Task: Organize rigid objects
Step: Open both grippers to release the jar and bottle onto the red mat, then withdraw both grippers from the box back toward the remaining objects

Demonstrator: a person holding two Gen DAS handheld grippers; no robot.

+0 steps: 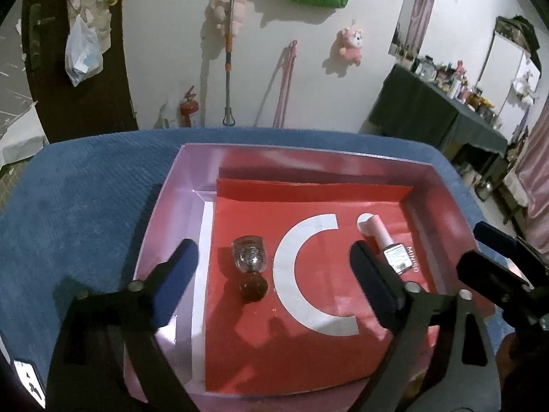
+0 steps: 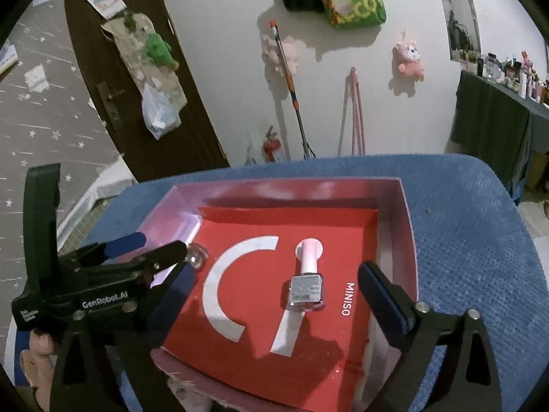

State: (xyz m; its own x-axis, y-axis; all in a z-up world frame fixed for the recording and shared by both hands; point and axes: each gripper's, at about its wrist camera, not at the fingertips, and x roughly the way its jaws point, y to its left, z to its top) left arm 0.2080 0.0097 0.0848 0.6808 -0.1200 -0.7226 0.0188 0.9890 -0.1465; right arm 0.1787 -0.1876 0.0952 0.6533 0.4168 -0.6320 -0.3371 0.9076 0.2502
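Both bottles lie in the box (image 1: 192,171): glass bottle (image 1: 249,257) under the empty, wide-apart left gripper (image 1: 274,267), pink bottle (image 2: 307,281) under the empty, wide-apart right gripper (image 2: 274,292); placing looks done, next is lifting clear

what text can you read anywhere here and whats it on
"MINISO": red sheet in the box.
"GenRobot.AI": left gripper.
"ME" over "CO", cut off: green bag on the wall.
Bottle label, gripper's small side print, door paper: too small or blurred to read.

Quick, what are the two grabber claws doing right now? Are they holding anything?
Left gripper: open, holding nothing; the glass bottle lies loose in the box below.
Right gripper: open, holding nothing; the pink nail polish bottle lies free.
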